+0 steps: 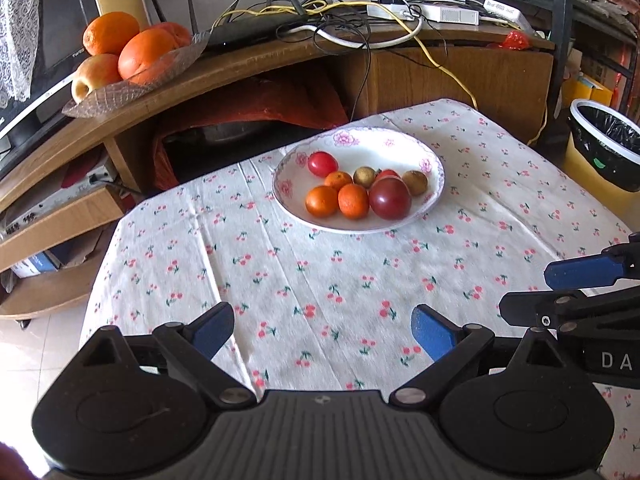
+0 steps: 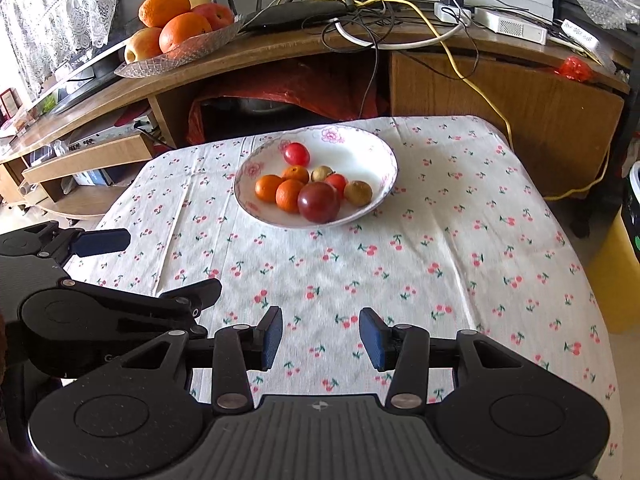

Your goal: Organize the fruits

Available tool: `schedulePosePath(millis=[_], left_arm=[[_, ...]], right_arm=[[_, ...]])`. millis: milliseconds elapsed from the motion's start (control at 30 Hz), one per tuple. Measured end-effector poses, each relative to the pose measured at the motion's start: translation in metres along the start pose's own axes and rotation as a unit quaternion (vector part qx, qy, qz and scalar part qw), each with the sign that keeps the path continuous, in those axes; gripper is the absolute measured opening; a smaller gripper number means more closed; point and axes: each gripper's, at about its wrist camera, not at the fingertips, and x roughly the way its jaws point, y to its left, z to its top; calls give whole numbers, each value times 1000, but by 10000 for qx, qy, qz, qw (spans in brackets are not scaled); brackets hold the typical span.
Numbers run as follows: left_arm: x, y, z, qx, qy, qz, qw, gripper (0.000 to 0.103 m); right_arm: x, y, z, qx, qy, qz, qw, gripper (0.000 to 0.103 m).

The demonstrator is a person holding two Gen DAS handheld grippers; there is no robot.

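Observation:
A white floral plate [image 1: 434, 160] [image 2: 380, 148] sits on the cherry-print tablecloth [image 1: 320, 280] [image 2: 400, 264]. It holds three small oranges [image 1: 321, 201] [image 2: 267, 188], a large dark red fruit [image 1: 390, 198] [image 2: 319, 202], small red fruits [image 1: 322, 163] [image 2: 297, 154] and two brown fruits [image 1: 415, 182] [image 2: 357, 193]. My left gripper [image 1: 324, 330] is open and empty over the near cloth. My right gripper [image 2: 320, 338] is open and empty, well short of the plate. Each gripper shows at the edge of the other's view [image 1: 560, 292] [image 2: 160, 264].
A glass dish [image 1: 92, 100] [image 2: 180, 58] with big oranges and an apple stands on the wooden TV stand [image 1: 240, 68] [image 2: 280, 52], beside routers and cables. A yellow bin [image 1: 600, 168] with a black liner stands right of the table.

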Motion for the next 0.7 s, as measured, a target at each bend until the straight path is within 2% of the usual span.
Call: schedulePosePath(millis=[700], left_arm=[[-14, -7, -30, -113, 254, 14, 9996, 103]], right_arm=[[-12, 9, -32, 86, 255, -61, 9996, 40]])
